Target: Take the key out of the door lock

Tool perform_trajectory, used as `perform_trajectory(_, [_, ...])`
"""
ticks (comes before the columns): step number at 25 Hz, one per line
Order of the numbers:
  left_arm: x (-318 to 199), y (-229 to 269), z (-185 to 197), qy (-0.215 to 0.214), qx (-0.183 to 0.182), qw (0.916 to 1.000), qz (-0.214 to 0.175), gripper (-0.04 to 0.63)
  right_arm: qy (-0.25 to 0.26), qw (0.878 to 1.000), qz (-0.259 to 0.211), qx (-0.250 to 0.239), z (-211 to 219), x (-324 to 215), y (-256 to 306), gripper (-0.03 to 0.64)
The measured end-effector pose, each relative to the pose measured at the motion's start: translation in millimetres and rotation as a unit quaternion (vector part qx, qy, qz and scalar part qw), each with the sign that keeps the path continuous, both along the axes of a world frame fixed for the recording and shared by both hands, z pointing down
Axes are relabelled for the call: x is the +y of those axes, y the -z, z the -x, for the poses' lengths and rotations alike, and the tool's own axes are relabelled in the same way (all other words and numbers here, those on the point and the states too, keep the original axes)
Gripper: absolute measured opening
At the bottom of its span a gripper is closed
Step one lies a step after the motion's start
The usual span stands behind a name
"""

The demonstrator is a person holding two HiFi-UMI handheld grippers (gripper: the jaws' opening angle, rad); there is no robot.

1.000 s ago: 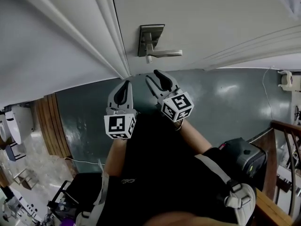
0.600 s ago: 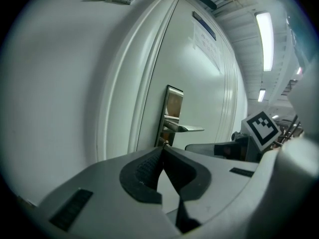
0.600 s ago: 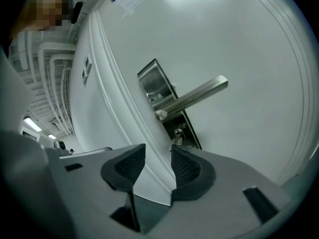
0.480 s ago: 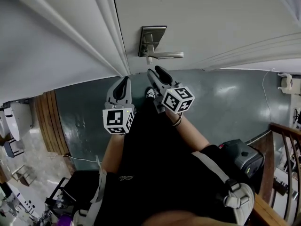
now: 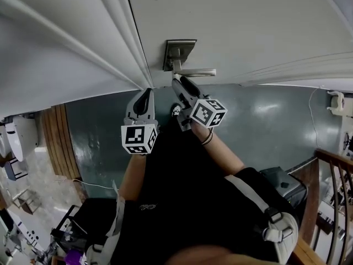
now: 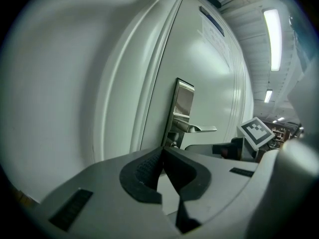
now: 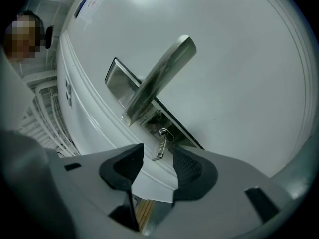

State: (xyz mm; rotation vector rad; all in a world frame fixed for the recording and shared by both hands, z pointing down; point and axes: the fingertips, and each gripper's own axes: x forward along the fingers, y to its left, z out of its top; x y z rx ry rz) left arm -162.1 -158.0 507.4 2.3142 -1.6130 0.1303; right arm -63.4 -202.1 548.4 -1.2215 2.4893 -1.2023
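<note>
A small silver key (image 7: 160, 145) sticks out of the lock in the metal lock plate (image 7: 149, 113), just under the lever handle (image 7: 162, 73). My right gripper (image 7: 158, 156) is close below it. Its jaws are opening, with the key's free end between the two dark pads and touching neither. In the head view the right gripper (image 5: 180, 83) reaches up to just below the lock plate (image 5: 177, 53) and handle (image 5: 197, 72); the key is hidden there. My left gripper (image 5: 146, 96) hangs lower left by the door edge, shut on nothing (image 6: 162, 153).
The white door (image 5: 248, 26) fills the top of the view, with its moulded frame (image 5: 118, 37) to the left. Below lies a teal floor (image 5: 265, 120). A dark bag (image 5: 282, 184) and a wooden railing (image 5: 331, 164) are at the right, wooden boards (image 5: 55, 142) at the left.
My right gripper has moved up and forward to the lock, and its jaws stand wider. The left gripper has stayed almost where it was.
</note>
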Motion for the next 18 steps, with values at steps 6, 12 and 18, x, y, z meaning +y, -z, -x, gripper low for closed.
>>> perform_trajectory(6, [-9,-3,2,0.005,-0.001,1.0000,0.005,0.023,-0.008,0.999,0.032,-0.035,0,-13,-10,0.195])
perform_trajectory(12, [-17,-2,4,0.007,0.001,1.0000,0.006,0.023,-0.015,0.994,0.064,-0.090,4,-21,-13,0.194])
perform_trajectory(18, [-20,-2,3,0.011,0.009,0.9999,0.007,0.023,-0.024,0.981,0.098,-0.165,9,-26,-12,0.192])
